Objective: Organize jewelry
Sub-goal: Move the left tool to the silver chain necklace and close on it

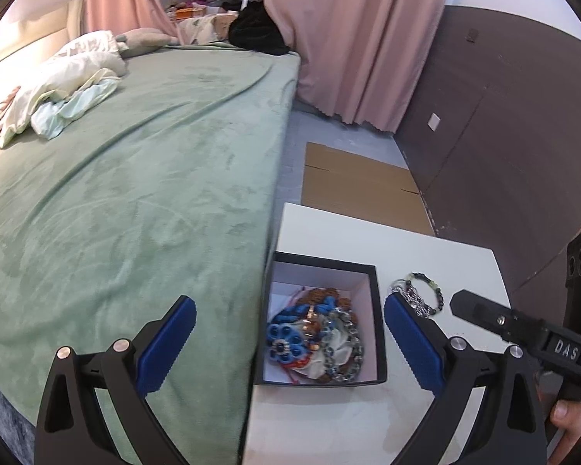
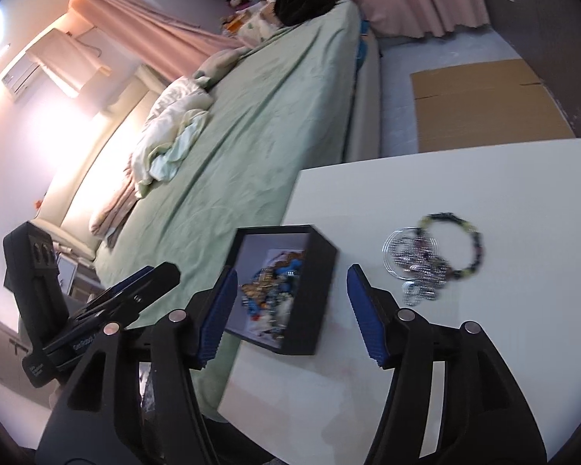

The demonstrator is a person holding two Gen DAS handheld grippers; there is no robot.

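A black box point(image 1: 380, 310) with a white inside stands on the white table point(image 1: 368, 418) and holds a heap of jewelry point(image 1: 313, 341), with a blue flower piece among beads. The box also shows in the right wrist view point(image 2: 313, 290). A black and green bead bracelet point(image 2: 472, 244) and silver chains point(image 2: 414, 267) lie on the table right of the box; the pile also shows in the left wrist view point(image 1: 418, 298). My left gripper point(image 1: 288, 337) is open and empty above the box. My right gripper point(image 2: 292, 302) is open and empty, near the box.
A bed with a green blanket point(image 1: 135, 193) runs along the table's left edge, with crumpled pale bedding point(image 1: 58, 89) on it. Flat cardboard point(image 1: 352, 182) lies on the floor beyond the table. Pink curtains point(image 1: 360, 38) and a dark wall panel point(image 1: 503, 135) stand behind.
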